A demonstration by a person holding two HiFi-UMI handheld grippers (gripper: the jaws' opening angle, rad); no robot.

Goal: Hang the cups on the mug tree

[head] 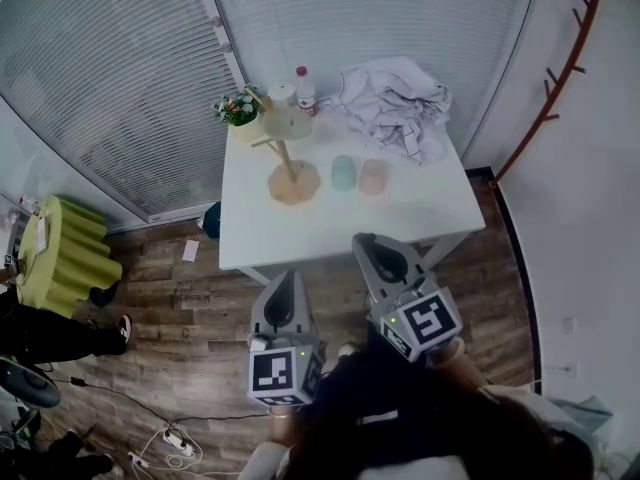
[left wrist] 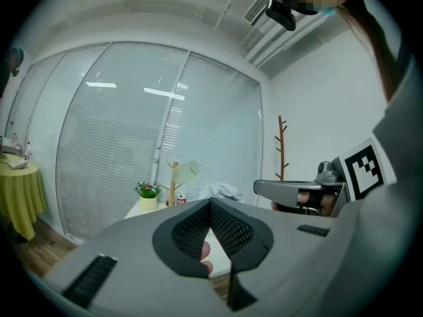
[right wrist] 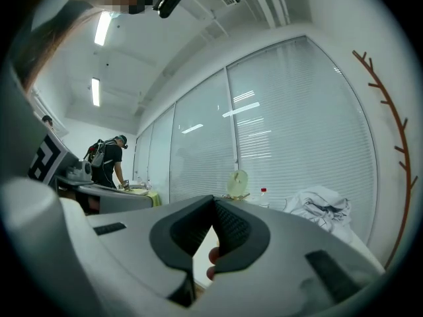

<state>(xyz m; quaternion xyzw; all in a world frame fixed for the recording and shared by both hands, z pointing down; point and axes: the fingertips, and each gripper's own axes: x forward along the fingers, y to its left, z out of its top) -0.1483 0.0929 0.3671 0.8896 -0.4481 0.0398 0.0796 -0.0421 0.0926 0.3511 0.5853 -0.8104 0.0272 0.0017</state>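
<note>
Approach step, no cup picked yet. The person is standing back from the white table point(head: 425, 213), holding both grippers short of its near edge. The left gripper point(head: 284, 286) is showing its jaws together with nothing between them. The right gripper point(head: 372, 248) is the same, pads meeting and empty. The wooden mug tree point(head: 292, 176) is carrying 1 pale green cup point(head: 287, 121). 2 more are sitting just right of its base, the mint cup point(head: 343, 173) beside the pink cup point(head: 372, 176). The next move probably calls for opening 1 gripper and reaching for a cup.
</note>
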